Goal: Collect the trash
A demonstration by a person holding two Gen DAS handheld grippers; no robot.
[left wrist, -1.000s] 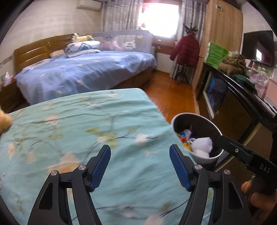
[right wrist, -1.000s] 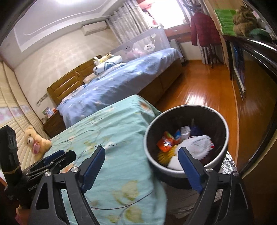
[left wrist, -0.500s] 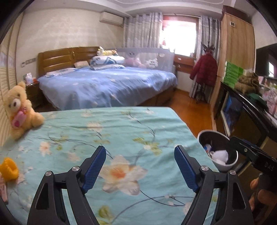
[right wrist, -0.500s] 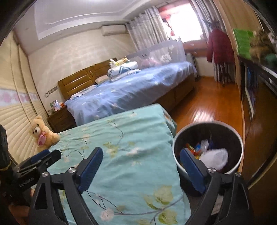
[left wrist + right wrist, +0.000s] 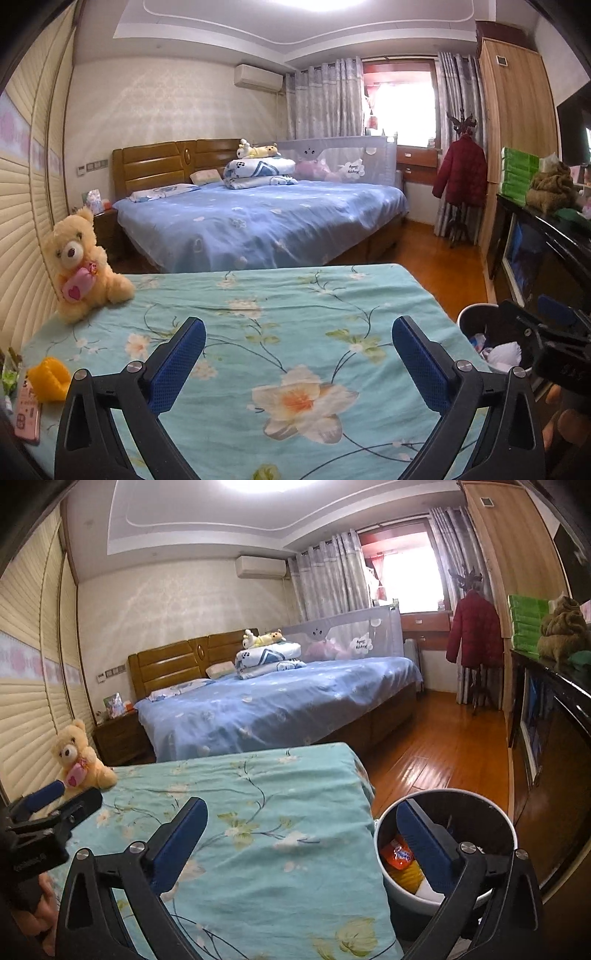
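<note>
A round trash bin [image 5: 495, 808] stands on the floor at the right edge of the teal flowered bed [image 5: 266, 834]. It holds an orange wrapper [image 5: 397, 854] and white paper. It also shows in the left wrist view [image 5: 476, 317]. My left gripper [image 5: 299, 347] is open and empty above the bed. My right gripper [image 5: 301, 827] is open and empty, with its right finger over the bin. A green wrapper [image 5: 8, 376] lies at the bed's far left edge.
A teddy bear [image 5: 79, 264] sits at the bed's left by the shuttered wall. A yellow object [image 5: 48, 376] and a pink phone [image 5: 27, 410] lie at the left. A blue bed [image 5: 258, 221] stands behind, wooden floor and a dark cabinet [image 5: 554, 746] to the right.
Both grippers have pulled back and tilted up from the bin, so the whole room shows. The bin now sits lower and further right in both views. Both stay open.
</note>
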